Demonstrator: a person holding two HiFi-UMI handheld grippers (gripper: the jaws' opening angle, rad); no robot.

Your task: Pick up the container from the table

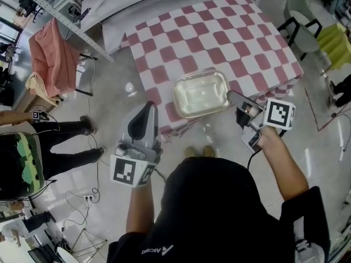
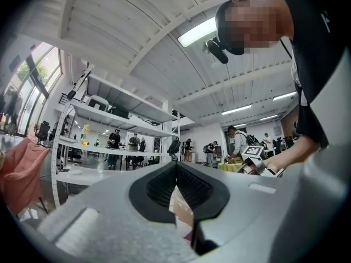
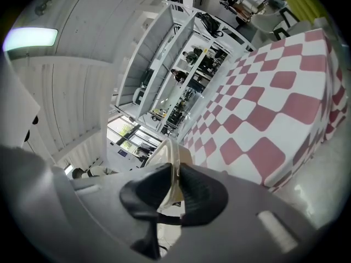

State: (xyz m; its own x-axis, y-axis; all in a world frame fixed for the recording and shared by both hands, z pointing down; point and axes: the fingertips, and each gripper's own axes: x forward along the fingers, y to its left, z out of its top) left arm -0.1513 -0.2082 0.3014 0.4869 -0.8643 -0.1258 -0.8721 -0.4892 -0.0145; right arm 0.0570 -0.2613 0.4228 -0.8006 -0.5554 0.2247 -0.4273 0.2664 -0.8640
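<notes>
Clamping right gripper (image 1: 233, 97) pads on rim of container (image 1: 201, 95) at its right short end | holding container over near edge of checkered table (image 1: 219, 32), open side up, long axis lying left-right across head view, right end angling slightly farther away | hovering left gripper (image 1: 147, 109) clenched, empty, beside table's near-left corner

Open room spans the checkered table (image 1: 219, 37) from its far edge forward. The container (image 1: 201, 93) blocks the near edge; a metal rack (image 1: 66, 23) flanks the left edge.
</notes>
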